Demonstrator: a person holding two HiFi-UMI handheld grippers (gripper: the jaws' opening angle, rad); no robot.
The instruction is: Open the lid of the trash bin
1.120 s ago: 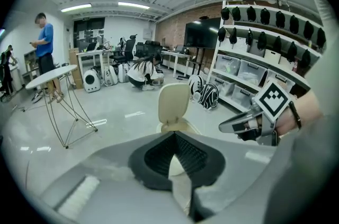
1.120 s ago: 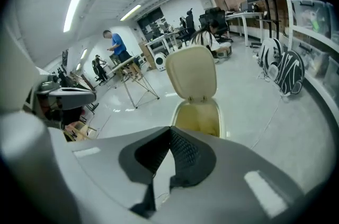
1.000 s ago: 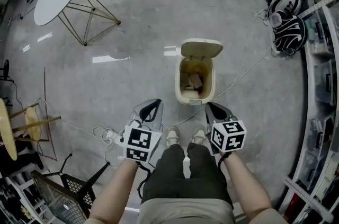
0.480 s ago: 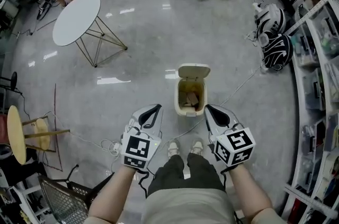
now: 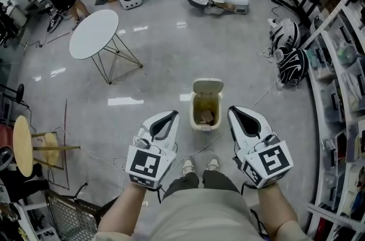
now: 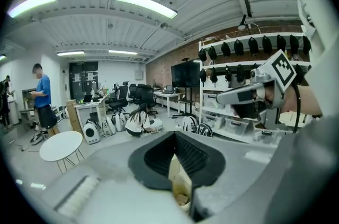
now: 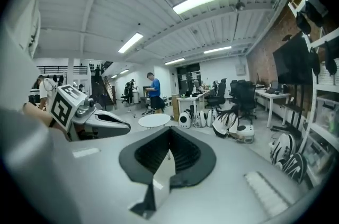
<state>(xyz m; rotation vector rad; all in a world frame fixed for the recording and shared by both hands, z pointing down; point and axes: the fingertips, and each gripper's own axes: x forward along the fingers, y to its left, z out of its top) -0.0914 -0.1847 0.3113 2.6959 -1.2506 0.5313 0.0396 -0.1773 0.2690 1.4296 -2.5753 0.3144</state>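
Observation:
The cream trash bin (image 5: pixel 205 113) stands on the grey floor just beyond my feet. Its lid (image 5: pixel 207 86) is tipped up and back, and scraps show inside. My left gripper (image 5: pixel 169 115) hangs to the left of the bin and my right gripper (image 5: pixel 235 111) to its right, both above it and apart from it. Each has its jaws together with nothing held. In the left gripper view the left gripper (image 6: pixel 177 164) points out level across the room, with a sliver of the bin (image 6: pixel 178 181) showing in the slit. The right gripper (image 7: pixel 168 157) also points out level.
A round white table (image 5: pixel 94 33) on wire legs stands far left. A wooden stool (image 5: pixel 23 146) and a wire basket (image 5: pixel 68 217) are near left. Shelving (image 5: pixel 342 97) lines the right side, with bags (image 5: pixel 291 66) on the floor. A cable (image 5: pixel 259 98) runs past the bin.
The head view has pulled up and back, so the bin looks smaller and farther away. Both grippers have risen with it. The lid stays up.

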